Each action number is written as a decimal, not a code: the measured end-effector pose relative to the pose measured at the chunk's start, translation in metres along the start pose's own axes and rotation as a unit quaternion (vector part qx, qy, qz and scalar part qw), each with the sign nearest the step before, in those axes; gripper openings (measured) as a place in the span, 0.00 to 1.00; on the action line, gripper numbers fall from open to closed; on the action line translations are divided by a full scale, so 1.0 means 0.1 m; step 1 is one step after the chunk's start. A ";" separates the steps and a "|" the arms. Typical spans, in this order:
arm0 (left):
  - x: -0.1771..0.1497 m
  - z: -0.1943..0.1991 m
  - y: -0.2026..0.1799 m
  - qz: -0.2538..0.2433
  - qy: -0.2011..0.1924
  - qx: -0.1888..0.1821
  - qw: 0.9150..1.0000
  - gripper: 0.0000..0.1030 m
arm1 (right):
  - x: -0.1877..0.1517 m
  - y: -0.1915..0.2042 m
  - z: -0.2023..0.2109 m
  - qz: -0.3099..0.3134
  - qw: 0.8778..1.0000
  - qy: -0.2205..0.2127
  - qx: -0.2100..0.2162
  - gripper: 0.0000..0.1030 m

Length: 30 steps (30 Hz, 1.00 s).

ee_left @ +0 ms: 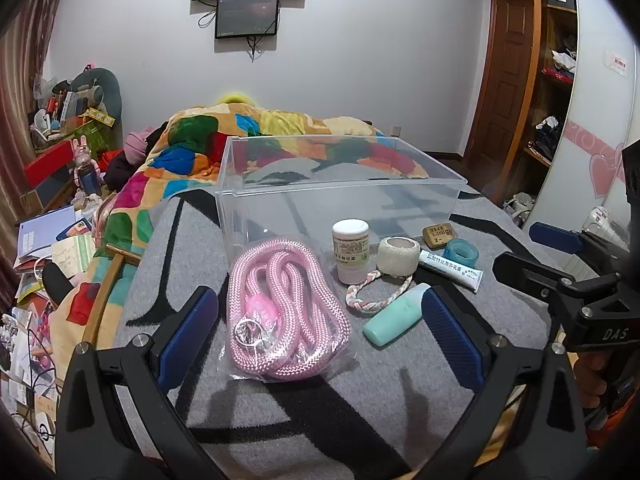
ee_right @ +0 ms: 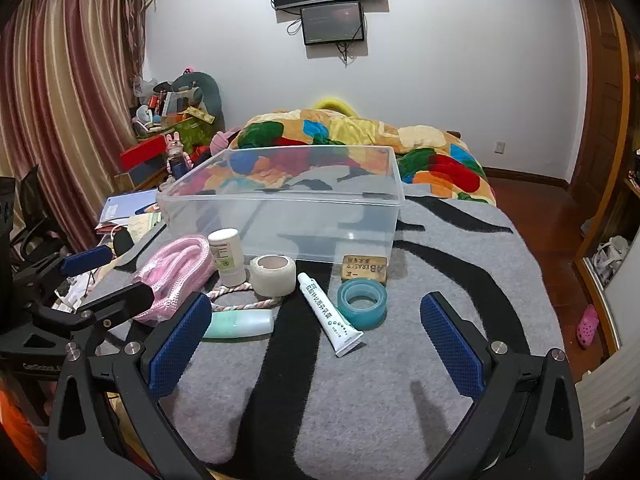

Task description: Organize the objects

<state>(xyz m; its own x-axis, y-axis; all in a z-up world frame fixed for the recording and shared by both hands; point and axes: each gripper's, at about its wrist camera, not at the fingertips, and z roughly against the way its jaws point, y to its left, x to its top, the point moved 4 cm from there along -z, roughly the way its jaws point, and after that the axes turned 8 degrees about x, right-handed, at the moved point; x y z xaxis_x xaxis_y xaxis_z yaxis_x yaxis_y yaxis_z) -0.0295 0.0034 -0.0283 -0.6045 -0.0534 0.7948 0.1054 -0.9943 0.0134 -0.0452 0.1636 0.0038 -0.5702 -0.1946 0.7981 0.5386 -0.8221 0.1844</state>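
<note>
Left gripper (ee_left: 320, 336) hides bagged rope (ee_right: 172, 276)

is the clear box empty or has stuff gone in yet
Empty. Through the clear box walls only the blanket pattern shows; the rope, bottle and tape lie outside.

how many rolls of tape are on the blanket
2. A white gauze-like roll lies beside the white bottle, in front of the clear bin. A teal roll lies right of the white tube. None seems hidden.

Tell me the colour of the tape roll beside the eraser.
Translucent teal-blue; the tape roll shows best in the right wrist view.
</note>
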 end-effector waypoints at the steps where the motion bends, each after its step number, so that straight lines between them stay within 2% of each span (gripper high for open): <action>1: 0.00 0.00 0.00 0.000 0.001 0.000 1.000 1.00 | 0.00 0.00 0.00 0.000 1.000 -0.001 0.000 1.00; 30: -0.01 -0.01 0.01 0.002 0.004 -0.003 1.000 1.00 | -0.01 0.08 0.05 0.000 1.000 -0.004 0.004 1.00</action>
<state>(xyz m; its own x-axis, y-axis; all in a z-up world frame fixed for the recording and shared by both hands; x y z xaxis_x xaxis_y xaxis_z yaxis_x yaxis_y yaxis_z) -0.0298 0.0025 -0.0292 -0.6105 -0.0590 0.7898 0.1031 -0.9947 0.0053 -0.0374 0.1593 0.0074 -0.5651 -0.1899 0.8028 0.5439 -0.8175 0.1894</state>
